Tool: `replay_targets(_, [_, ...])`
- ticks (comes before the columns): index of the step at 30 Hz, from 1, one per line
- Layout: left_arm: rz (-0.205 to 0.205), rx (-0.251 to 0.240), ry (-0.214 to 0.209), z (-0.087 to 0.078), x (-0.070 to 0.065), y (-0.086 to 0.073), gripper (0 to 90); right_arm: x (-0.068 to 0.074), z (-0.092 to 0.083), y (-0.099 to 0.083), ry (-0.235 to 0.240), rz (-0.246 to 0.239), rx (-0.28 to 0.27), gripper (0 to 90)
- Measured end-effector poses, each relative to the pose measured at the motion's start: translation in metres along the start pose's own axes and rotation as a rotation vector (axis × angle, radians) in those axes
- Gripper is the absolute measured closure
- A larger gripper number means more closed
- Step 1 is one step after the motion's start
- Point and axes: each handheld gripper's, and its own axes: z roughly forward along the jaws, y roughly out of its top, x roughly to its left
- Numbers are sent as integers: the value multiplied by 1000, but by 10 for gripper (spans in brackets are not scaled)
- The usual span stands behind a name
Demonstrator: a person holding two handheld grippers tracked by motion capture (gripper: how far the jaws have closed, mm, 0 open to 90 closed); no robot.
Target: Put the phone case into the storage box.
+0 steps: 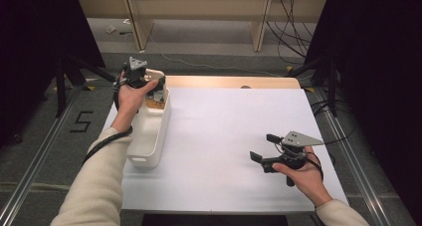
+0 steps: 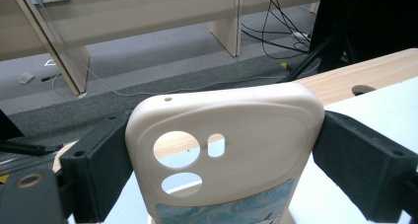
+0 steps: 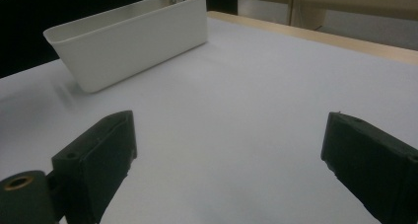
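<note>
Between the left claw jaws, a clamped cream phone case.

Left gripper clamped — right gripper agape

The phone case between the left gripper's jaws looks like smooth, matt cream rubbery plastic, with a printed glossy panel low down. The jaws are matt black, slightly grainy plastic. Under the right gripper, the table cover is smooth matt white; beyond it, the bin is smooth white plastic.
</note>
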Motion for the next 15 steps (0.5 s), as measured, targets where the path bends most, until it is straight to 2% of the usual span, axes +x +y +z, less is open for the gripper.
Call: replay_targets(15, [10, 16, -5, 5, 0, -1, 105, 0, 0, 0, 2, 1, 5, 76])
